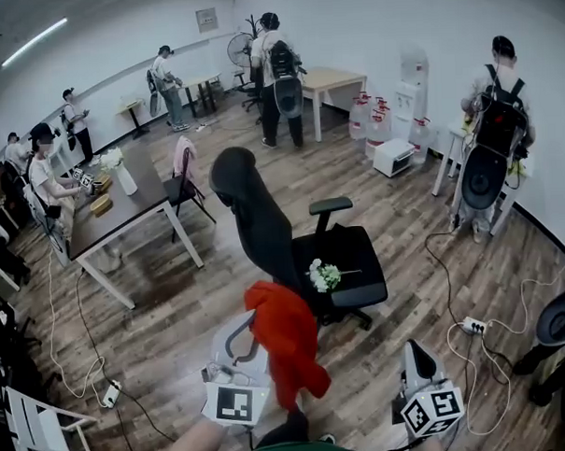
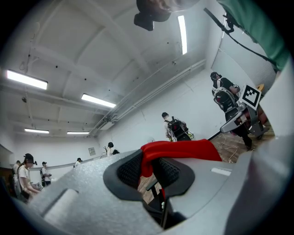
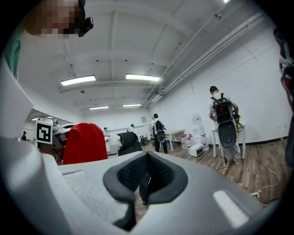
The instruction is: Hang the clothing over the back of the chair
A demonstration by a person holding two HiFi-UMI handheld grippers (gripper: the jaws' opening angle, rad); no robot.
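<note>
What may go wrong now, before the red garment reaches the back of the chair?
1. The left gripper pinches only a small fold of the red garment, so it may slip out.
2. The hanging garment might sweep the white flowers off the seat of the chair on its way.

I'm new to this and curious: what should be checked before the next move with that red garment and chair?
1. Red garment clamped in left gripper: ok.
2. Right gripper spare: ok, shut on nothing.
3. Chair back bare: ok.
4. Garment over the chair back: not ok, it hangs short of it.
5. White flowers on the seat clear of the drop: cannot tell.
</note>
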